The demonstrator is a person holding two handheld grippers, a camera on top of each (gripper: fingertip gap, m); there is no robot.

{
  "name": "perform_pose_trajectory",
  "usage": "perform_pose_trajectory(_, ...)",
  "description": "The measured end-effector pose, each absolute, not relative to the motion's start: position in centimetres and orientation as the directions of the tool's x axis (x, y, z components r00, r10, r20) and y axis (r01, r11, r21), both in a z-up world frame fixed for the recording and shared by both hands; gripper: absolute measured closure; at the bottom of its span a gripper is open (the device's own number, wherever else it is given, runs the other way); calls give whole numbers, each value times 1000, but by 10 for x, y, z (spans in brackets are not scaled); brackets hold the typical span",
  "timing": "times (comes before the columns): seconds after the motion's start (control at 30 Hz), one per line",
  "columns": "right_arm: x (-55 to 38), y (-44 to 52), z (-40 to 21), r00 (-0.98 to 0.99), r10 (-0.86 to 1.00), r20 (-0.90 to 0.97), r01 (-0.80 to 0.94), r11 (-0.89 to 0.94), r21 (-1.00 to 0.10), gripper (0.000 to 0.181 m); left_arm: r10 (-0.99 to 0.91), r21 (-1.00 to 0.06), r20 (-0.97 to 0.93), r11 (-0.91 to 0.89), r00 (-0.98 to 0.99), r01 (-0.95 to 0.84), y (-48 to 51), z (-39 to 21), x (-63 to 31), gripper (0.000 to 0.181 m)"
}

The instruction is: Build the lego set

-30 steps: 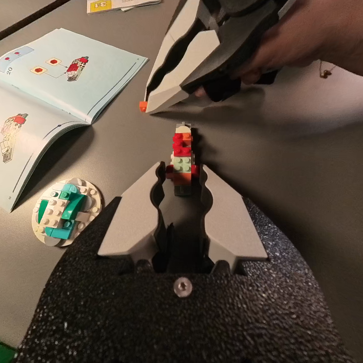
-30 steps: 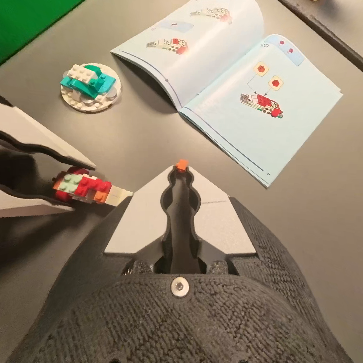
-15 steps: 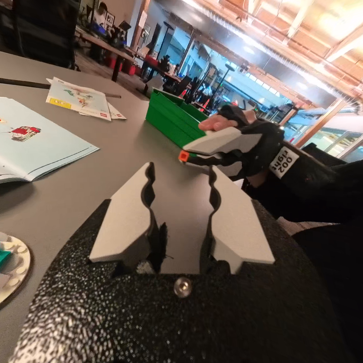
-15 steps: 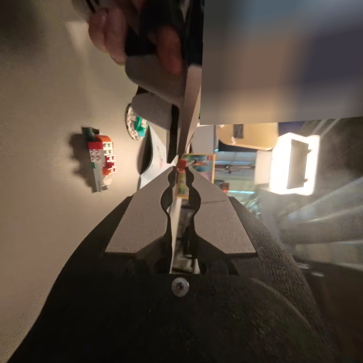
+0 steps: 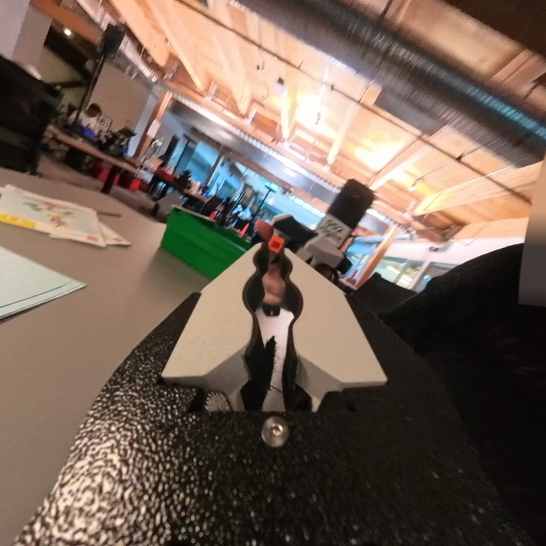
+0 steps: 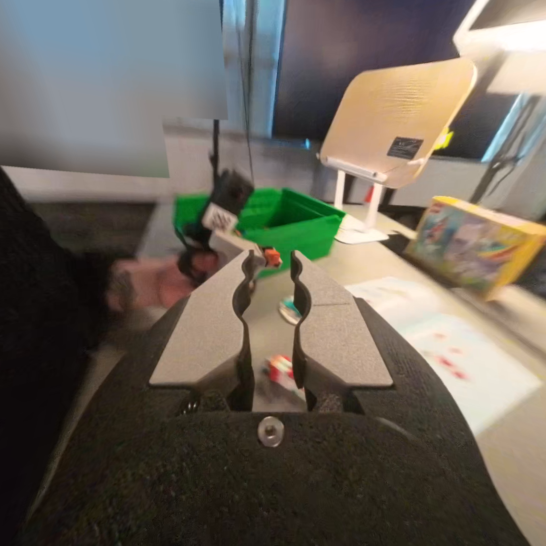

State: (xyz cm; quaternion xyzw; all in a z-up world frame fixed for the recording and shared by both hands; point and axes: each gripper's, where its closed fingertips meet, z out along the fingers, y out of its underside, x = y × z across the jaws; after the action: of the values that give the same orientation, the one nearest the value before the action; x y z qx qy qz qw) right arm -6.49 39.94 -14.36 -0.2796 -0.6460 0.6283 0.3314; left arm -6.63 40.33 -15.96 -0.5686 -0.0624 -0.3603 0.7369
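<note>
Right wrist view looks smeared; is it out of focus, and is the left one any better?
Right wrist view: motion smear over the green bin, yellow box and lego model; only the open right gripper looks sharp. Left wrist view: streaked background, warm glare from ceiling lights; the left gripper and its orange brick are fairly crisp.

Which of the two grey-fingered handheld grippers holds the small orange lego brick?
The left gripper: its jaws pinch the small orange lego brick, while the right gripper has its jaws apart, gripping nothing.
</note>
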Motion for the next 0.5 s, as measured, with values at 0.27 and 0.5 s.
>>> perform_pose_trajectory(0.27, -63, 386, -138, -714, 623, -319, 102, -358, -928, 169, -569, -756, 455, 159, 685, 634, 392, -141, -56, 176)
perform_pose_trajectory(0.5, -62, 391, -141, -714, 616, -332, 96, -383, -919, 172, -560, -773, 461, 126, 688, 621, 397, -148, -52, 176)
